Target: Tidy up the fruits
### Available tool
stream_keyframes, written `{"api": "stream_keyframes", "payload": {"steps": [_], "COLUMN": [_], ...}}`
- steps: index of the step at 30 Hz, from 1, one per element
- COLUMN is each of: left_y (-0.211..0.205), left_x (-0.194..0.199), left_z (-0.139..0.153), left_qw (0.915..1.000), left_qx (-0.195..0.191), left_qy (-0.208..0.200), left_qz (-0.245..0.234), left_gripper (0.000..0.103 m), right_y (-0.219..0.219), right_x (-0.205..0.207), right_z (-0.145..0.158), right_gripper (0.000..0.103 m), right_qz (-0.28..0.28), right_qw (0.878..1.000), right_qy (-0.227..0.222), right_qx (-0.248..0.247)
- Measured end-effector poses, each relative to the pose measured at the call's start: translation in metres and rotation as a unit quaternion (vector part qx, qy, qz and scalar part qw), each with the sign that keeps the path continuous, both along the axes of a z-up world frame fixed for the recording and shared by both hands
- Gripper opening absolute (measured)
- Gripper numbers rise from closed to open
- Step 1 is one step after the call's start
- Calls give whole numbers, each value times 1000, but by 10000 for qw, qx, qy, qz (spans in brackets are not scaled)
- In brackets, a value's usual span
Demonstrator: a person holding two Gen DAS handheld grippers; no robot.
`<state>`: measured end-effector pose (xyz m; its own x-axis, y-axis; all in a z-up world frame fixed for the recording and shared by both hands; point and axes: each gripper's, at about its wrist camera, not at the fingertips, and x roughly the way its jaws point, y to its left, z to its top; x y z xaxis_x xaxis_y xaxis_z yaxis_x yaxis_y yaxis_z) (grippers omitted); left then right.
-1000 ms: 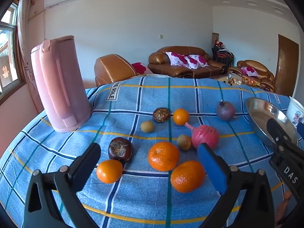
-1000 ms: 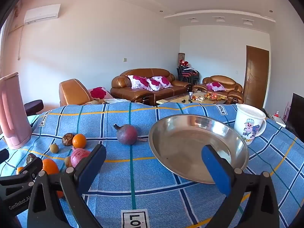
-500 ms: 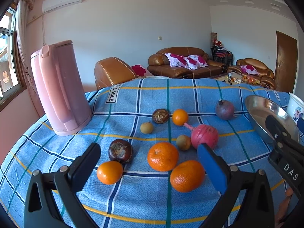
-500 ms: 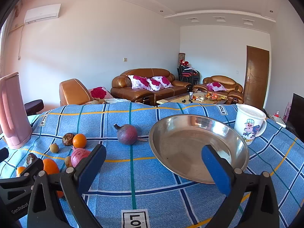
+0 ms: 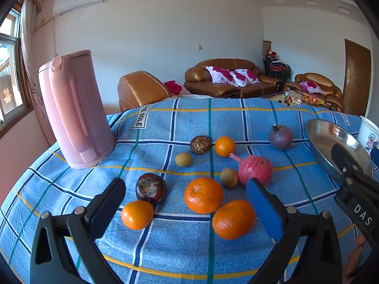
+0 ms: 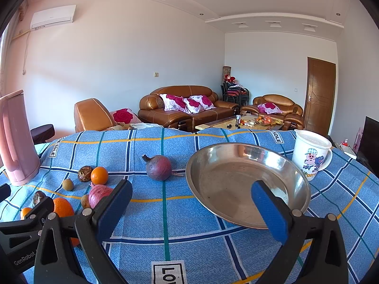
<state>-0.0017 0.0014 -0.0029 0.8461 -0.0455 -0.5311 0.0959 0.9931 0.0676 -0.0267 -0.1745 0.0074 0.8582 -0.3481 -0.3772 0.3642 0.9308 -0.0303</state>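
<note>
Basically, left gripper (image 5: 184,198) is spread wide with nothing between its pads, low centre of the left wrist view, hovering above the blue checked tablecloth (image 5: 236,123). Straight ahead inside the gap: one big orange (image 5: 203,195) dead centre, a second big orange (image 5: 233,219) just to its lower right near the blue pad, a smaller orange (image 5: 137,214) lower left, a dark brown fruit (image 5: 150,187) above that. Further up frame: pink pomegranate (image 5: 255,169), two small tan fruits, another small orange, a purple fruit upper right.

Right gripper (image 6: 191,203) is also wide open and empty, low centre of its own view. Steel bowl (image 6: 246,151) sits right of centre, overlapping the right pad in the picture; bowl holds no fruit. White mug (image 6: 310,156) just right of the bowl. Pink jug (image 5: 75,108) upper left of the left view.

Key relation: fruit cluster lies directly ahead of the left gripper, bowl ahead of the right, so left hand is likely nearer for the first pick; centre orange is round, no long axis to align.

Versus a second ago: left view sits slightly closer and lower to the fruit; right view practically unchanged.
</note>
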Motion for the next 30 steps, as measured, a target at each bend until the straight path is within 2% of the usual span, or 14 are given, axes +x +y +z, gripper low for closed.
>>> {"api": "stream_keyframes", "payload": {"steps": [30], "left_y": [-1], "left_x": [-1], "left_z": [-1], "left_qw": [10000], "left_qx": [-30], "left_qy": [-23], "left_qz": [33], "left_gripper": [103], "right_y": [5], "right_x": [1], "right_z": [2], "right_gripper": [101], "right_qz": [107], "right_qw": [9999], "right_qy": [16], "right_qx": [32]}}
